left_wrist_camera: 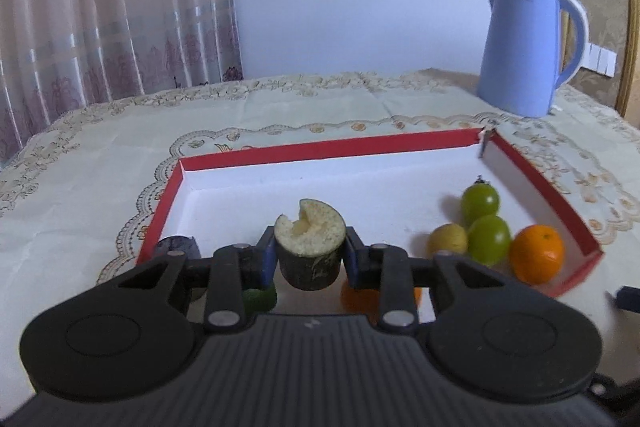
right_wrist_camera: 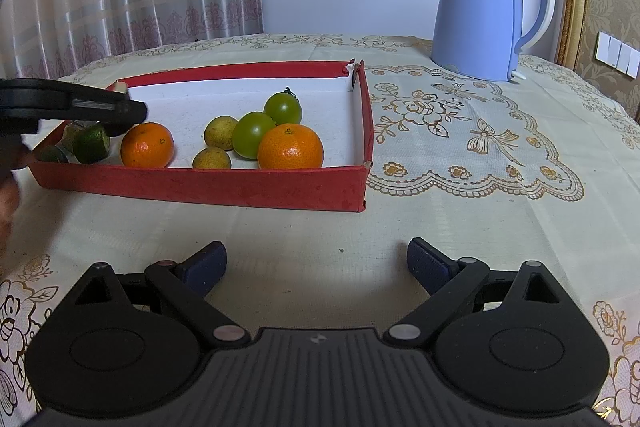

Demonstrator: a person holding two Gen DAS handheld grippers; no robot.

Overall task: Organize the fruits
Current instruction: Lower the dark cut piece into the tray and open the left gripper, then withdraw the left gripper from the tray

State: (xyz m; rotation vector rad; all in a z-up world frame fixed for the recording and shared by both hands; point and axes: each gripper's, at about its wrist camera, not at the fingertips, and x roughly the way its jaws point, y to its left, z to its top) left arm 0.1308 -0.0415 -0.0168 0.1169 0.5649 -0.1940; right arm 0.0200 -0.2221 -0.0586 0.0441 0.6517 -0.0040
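Most fruits already lie in the shallow red-walled cardboard tray (right_wrist_camera: 200,183); the left gripper (left_wrist_camera: 310,259), clamped on a dark-skinned, pale-fleshed cut fruit chunk (left_wrist_camera: 310,239), holds it above the tray, while the right gripper (right_wrist_camera: 316,263) hangs wide open and empty.

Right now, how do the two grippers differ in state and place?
The left gripper is shut on a cut green fruit piece, held over the red tray. The right gripper is open and empty, over the tablecloth outside the tray. Both have dark blue pads.
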